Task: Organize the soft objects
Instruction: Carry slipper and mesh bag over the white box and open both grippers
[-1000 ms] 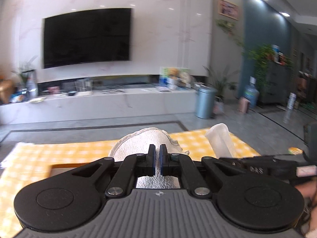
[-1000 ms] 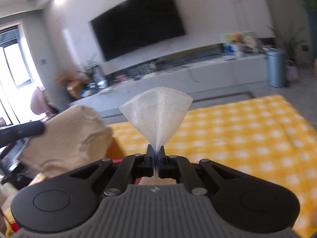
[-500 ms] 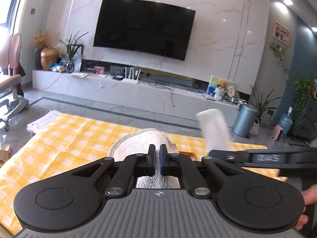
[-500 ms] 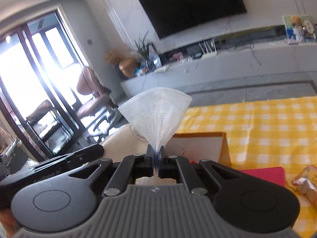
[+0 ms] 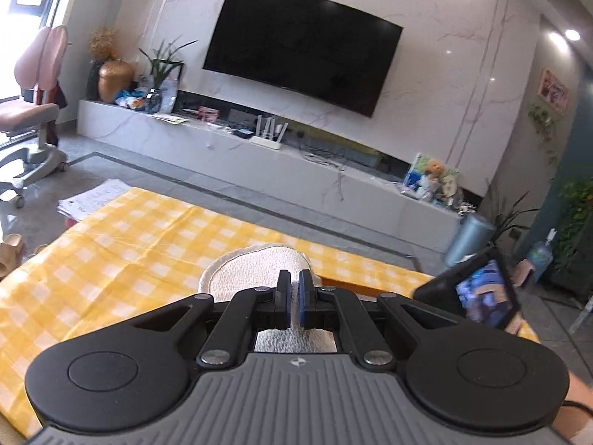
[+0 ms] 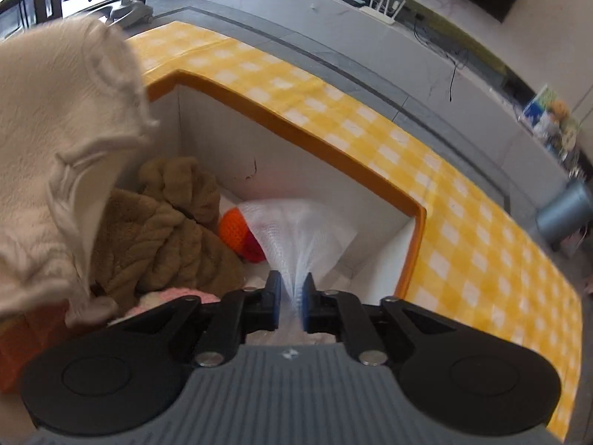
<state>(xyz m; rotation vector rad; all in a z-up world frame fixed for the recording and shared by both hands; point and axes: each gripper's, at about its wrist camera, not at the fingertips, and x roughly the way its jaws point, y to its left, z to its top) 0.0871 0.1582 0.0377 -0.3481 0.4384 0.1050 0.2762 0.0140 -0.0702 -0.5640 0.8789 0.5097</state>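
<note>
On the yellow checked surface [image 6: 463,218], a white box with an orange rim [image 6: 296,131] stands open, and most of what can be seen of the sorting is already inside it. A brown plush cloth [image 6: 166,230] is piled against the left inner wall, an orange knitted ball [image 6: 237,231] lies on the box floor just right of it, and something pink is glimpsed at the near edge, too hidden to be named. A cream towel [image 5: 255,269] is clamped between the fingers of the left gripper [image 5: 292,306], which are drawn together on its fabric; in the right wrist view the same towel hangs at the left, over the box's left side, so it is judged not yet delivered. A white mesh cloth [image 6: 296,233] is held over the box floor by the right gripper [image 6: 291,302], whose jaws are opening; the mesh is still gathered between the blue fingers [image 6: 274,296], and whether it has come free cannot be told. Two pieces are thus left to be dropped in: the mesh, nearly released, and then the towel. No other soft object is seen lying loose on the checked cloth in either view, though the near part of the surface is hidden.
</note>
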